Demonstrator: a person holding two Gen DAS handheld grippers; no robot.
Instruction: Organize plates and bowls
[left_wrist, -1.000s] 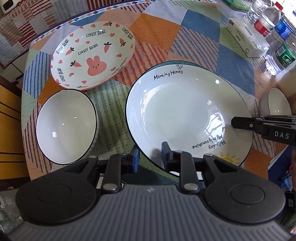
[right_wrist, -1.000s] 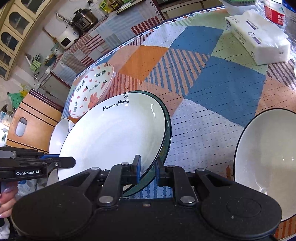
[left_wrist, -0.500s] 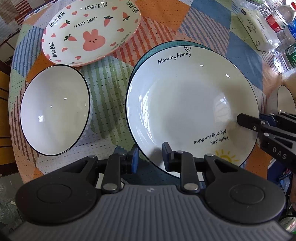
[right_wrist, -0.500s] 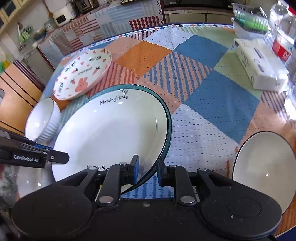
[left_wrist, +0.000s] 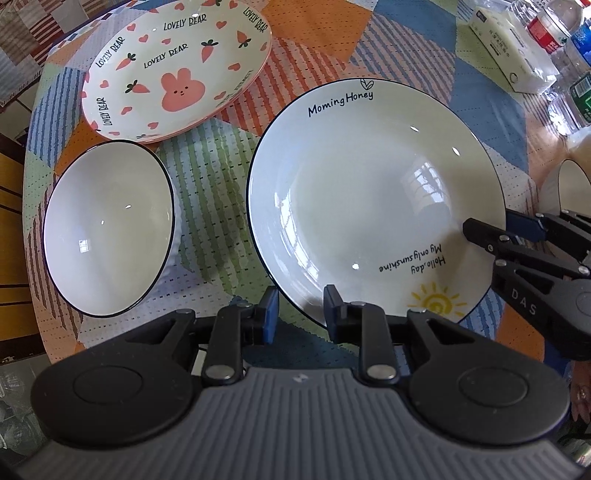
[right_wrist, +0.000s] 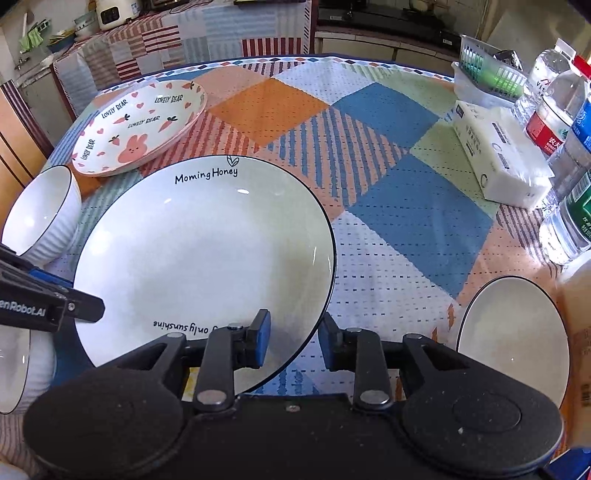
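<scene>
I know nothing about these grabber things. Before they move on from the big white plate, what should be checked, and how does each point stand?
1. White plate flat on the table: ok.
2. Right gripper free of the plate: not ok; its jaws have just been opening, but the rim sits between them.
3. Left gripper released: not ok; shut on the near rim.
4. Left bowl and right bowl clear of the white plate: ok.
5. Bunny plate apart from the white plate: ok.

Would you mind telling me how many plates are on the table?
2: the rabbit plate at the far left, the large white plate nearer, centre. Another may hide beneath it.
</scene>
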